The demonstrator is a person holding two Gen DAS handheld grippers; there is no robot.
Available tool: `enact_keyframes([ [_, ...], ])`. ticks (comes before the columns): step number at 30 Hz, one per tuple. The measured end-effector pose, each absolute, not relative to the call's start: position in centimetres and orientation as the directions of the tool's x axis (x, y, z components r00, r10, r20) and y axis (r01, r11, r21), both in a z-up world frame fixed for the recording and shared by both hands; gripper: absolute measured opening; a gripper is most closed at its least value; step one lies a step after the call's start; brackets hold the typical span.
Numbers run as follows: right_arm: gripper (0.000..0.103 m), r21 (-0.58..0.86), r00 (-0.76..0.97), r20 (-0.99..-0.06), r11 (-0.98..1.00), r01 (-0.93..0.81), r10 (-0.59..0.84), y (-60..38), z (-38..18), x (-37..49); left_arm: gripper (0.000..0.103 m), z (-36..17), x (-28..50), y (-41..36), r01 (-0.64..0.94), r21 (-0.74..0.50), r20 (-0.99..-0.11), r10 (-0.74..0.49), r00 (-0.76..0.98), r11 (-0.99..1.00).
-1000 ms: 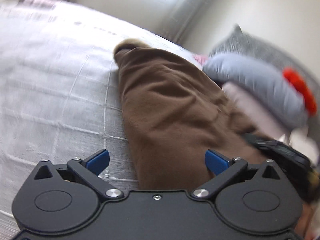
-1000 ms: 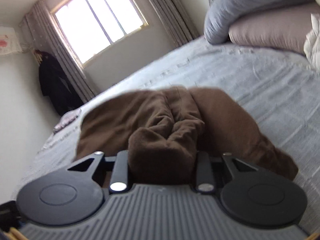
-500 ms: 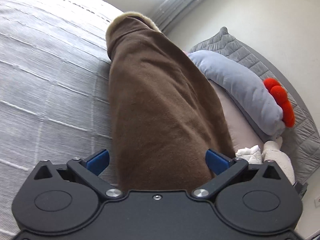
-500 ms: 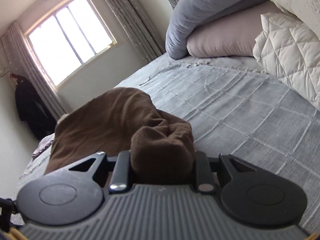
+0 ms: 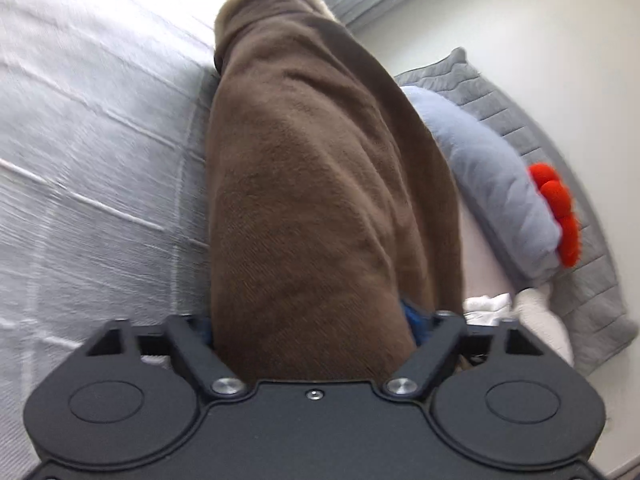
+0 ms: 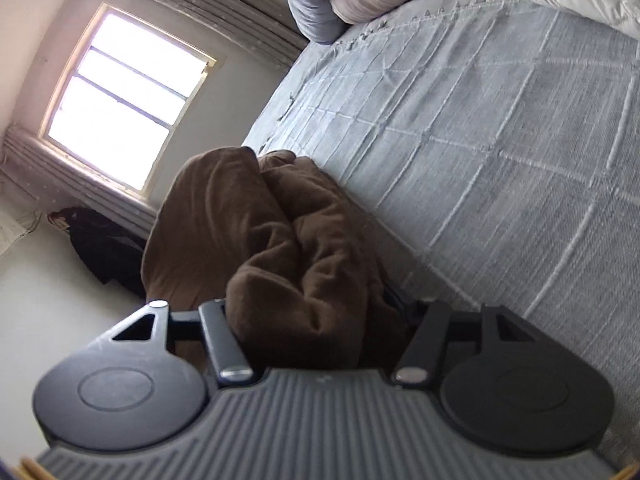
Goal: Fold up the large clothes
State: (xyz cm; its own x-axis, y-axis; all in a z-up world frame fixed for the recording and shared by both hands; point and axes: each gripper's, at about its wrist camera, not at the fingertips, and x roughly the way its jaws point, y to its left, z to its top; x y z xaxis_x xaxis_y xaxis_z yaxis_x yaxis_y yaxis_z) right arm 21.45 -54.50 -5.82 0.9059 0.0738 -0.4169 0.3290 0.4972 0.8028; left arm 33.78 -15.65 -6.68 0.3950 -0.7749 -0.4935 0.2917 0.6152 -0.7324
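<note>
- The bed (image 6: 500,152), under a pale grey grid-stitched cover, fills most of both views.
- The brown garment (image 5: 320,184) hangs raised above the bed, stretched between the two grippers — its far end, with a lighter trim, shows at the top of the left wrist view; in the right wrist view it bunches into thick folds (image 6: 288,248).
- A blue-grey pillow (image 5: 492,176) lies at the headboard, a red plush thing (image 5: 558,216) just beside it.
- The left hand-held gripper (image 5: 312,328) is clamped on the brown garment.
- The right hand-held gripper (image 6: 320,332) pinches a thick wad of the same cloth — fingers pressed into its sides.
</note>
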Motion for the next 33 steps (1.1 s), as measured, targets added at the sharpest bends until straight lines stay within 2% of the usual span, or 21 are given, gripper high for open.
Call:
enact_keyframes([
  [2, 0.052, 0.810, 0.912, -0.399, 0.502, 0.301, 0.096, -53.5, -5.0, 21.0, 0.066, -5.6, 33.4, -14.9, 0.275, -0.726, -0.511, -0.761, 0.399, 0.631],
  [4, 0.052, 0.787, 0.900, -0.420, 0.541, 0.296, 0.119, -51.6, -3.9, 20.6, 0.065, -4.8, 32.7, -13.4, 0.273, -0.706, -0.531, -0.743, 0.407, 0.654],
  [13, 0.051, 0.784, 0.827, -0.448, 0.594, 0.181, 0.340, -42.9, -0.4, 16.1, 0.065, -0.9, 25.7, -3.6, 0.221, -0.653, -0.606, -0.675, 0.421, 0.724],
  [16, 0.052, 0.775, 0.797, -0.470, 0.609, 0.169, 0.378, -40.5, -0.6, 13.3, 0.067, -1.6, 22.8, -1.5, 0.223, -0.644, -0.617, -0.669, 0.415, 0.732],
  [17, 0.054, 0.772, 0.787, -0.485, 0.610, 0.179, 0.383, -39.9, -1.1, 12.6, 0.070, -2.5, 22.1, -0.9, 0.218, -0.643, -0.625, -0.667, 0.404, 0.734],
  [18, 0.063, 0.763, 0.778, -0.505, 0.614, 0.199, 0.375, -39.6, -1.6, 12.0, 0.075, -3.8, 21.7, -0.6, 0.207, -0.645, -0.634, -0.666, 0.394, 0.736],
  [19, 0.073, 0.746, 0.769, -0.531, 0.626, 0.226, 0.356, -39.4, -2.2, 11.6, 0.085, -4.9, 21.3, -0.5, 0.206, -0.632, -0.639, -0.653, 0.408, 0.747],
  [21, 0.081, 0.733, 0.742, -0.568, 0.630, 0.258, 0.356, -39.4, -3.1, 11.9, 0.100, -5.1, 20.5, -0.4, 0.246, -0.572, -0.622, -0.609, 0.492, 0.782],
  [25, 0.089, 0.668, 0.743, -0.588, 0.710, 0.222, 0.320, -39.4, 0.1, 12.3, 0.099, -1.6, 20.2, -1.3, 0.348, -0.411, -0.631, -0.538, 0.558, 0.843],
  [28, 0.094, 0.599, 0.798, -0.556, 0.778, 0.190, 0.234, -39.6, 3.6, 12.1, 0.099, 0.8, 20.2, -0.8, 0.399, -0.283, -0.575, -0.487, 0.658, 0.872],
  [30, 0.094, 0.606, 0.825, -0.513, 0.781, 0.152, 0.237, -40.0, 5.3, 13.1, 0.099, 1.4, 21.4, -0.3, 0.400, -0.276, -0.550, -0.485, 0.680, 0.874],
  [33, 0.094, 0.648, 0.837, -0.463, 0.756, 0.095, 0.292, -39.3, 6.3, 15.8, 0.099, 1.5, 23.9, 0.6, 0.373, -0.331, -0.501, -0.496, 0.709, 0.867],
])
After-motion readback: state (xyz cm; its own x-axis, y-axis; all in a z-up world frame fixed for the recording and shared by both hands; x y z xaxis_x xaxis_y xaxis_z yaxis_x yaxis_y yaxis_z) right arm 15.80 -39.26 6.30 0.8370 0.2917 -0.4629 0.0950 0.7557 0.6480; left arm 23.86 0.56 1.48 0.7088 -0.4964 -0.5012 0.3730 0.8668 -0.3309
